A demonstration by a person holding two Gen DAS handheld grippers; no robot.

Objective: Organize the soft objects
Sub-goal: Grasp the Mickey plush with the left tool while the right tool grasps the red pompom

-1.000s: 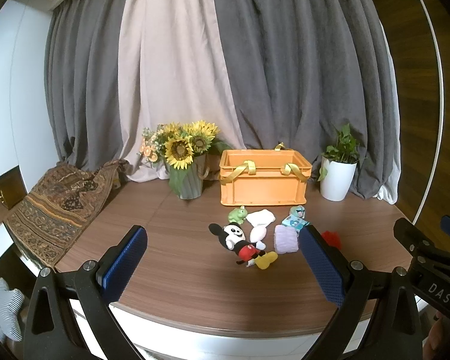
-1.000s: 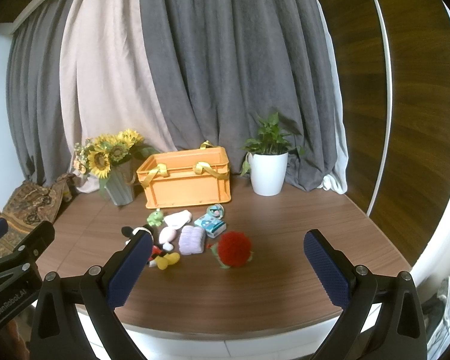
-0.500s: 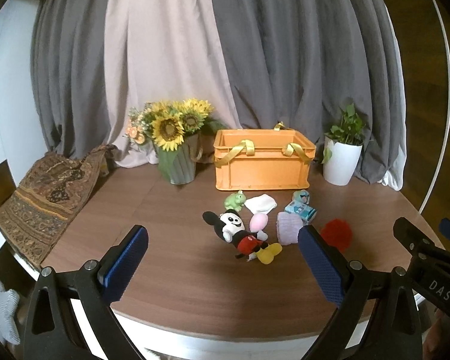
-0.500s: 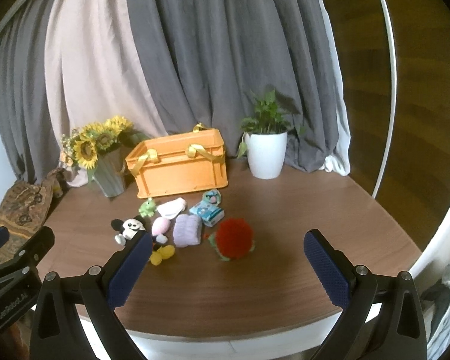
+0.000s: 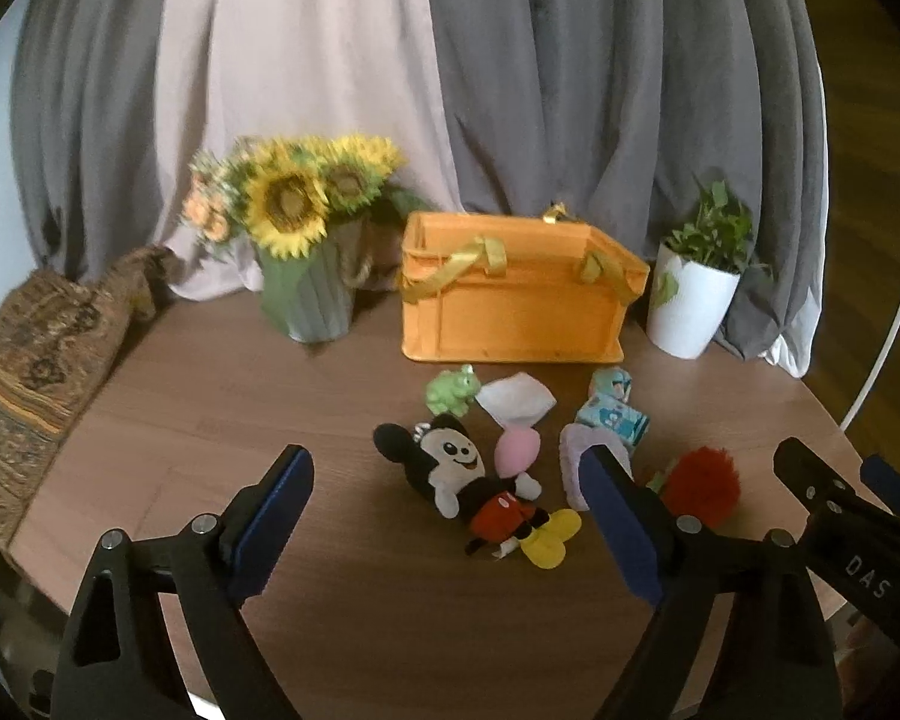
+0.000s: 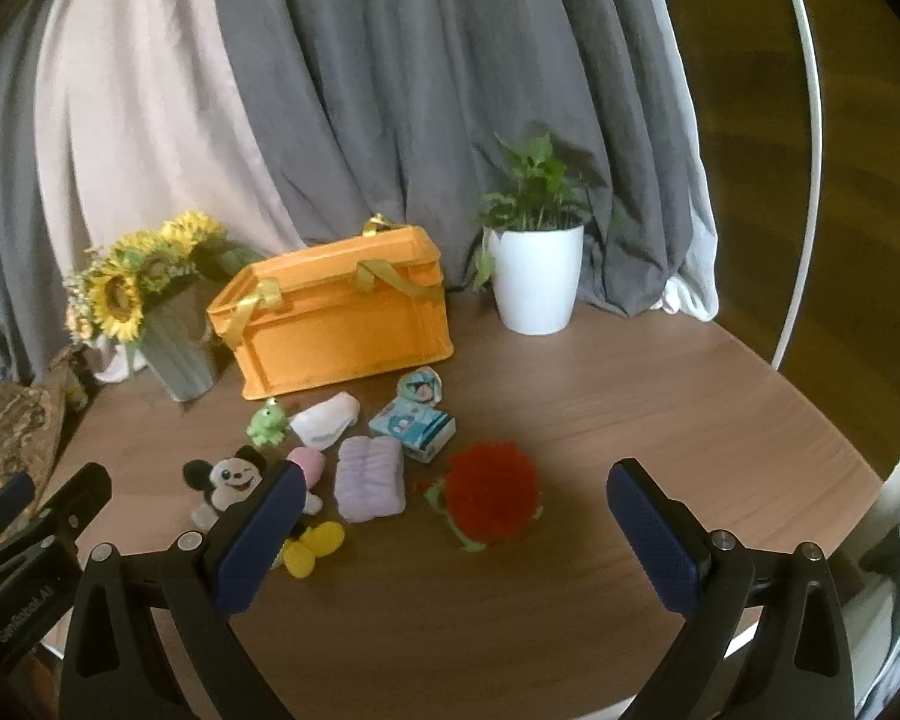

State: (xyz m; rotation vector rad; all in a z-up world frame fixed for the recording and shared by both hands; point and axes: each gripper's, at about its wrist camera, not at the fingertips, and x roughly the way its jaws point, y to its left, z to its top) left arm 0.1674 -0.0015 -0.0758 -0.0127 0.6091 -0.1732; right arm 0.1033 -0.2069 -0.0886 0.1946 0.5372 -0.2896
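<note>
Both tools hover above the near edge of the round counter, and neither holds anything. The left hand-held gripper is released, its jaws have just been closing a little with nothing between them, and the mouse plush lies on the counter ahead of the gap. The right hand-held gripper is spread wide and empty, with the red pom-pom ahead of it.

The soft things lie in a tight cluster just near of the orange basket: a green frog, a white cloth, a pink piece, a lavender pad and a blue printed packet.

The main risk is likely the crowding. The pink piece touches the mouse plush, so a broad pinch could drag both or catch only a limp arm and let the toy swing free. The two tools work close together, so they could knock each other. The basket's yellow straps droop over its rim and might snag a toy on the way in. A high carry could also brush the sunflower vase on the left or the potted plant on the right.
</note>
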